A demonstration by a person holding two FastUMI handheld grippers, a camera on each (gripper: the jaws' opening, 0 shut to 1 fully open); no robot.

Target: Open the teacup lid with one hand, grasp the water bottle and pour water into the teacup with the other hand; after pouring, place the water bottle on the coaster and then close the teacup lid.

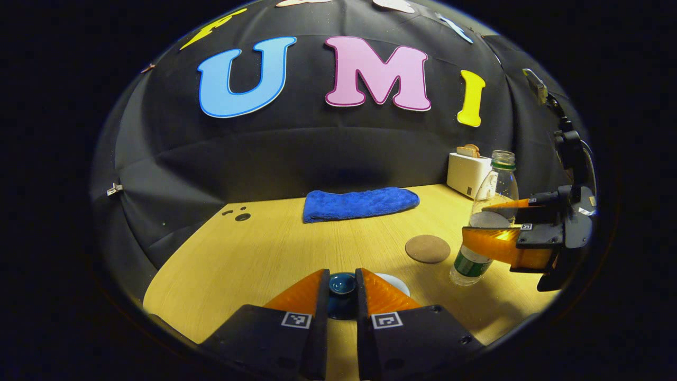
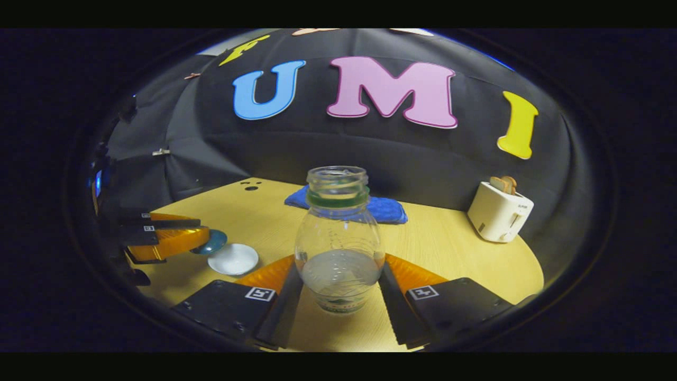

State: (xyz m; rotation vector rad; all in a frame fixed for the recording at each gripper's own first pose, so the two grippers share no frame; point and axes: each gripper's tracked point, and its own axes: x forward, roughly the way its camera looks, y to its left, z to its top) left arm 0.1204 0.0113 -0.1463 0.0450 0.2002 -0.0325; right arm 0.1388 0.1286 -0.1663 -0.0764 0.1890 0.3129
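My left tongs (image 1: 342, 296) are closed on the lid (image 1: 341, 286), the dark blue knob pinched between both fingers. In the right gripper view the lid sits off to one side of the white cup (image 2: 233, 259), so I judge the cup open. My right tongs (image 2: 338, 288) bracket the bottle (image 2: 338, 248) at its lower body, both fingers against it; it stands upright, uncapped, about a third full.

Step in hand, as I judge it: carry the bottle to the cup and pour. I would hold the lid well aside of the cup, tilt the bottle slowly, and bring its mouth over the cup's centre first.

The coaster (image 1: 427, 248) lies between cup and bottle, bare. The towel (image 1: 360, 204) lies beyond the cup, near the wall; the toaster (image 2: 500, 211) stands beyond the bottle, well apart. The worktop (image 1: 254, 254) around the cup is open, though its near edge lies close behind the tongs.
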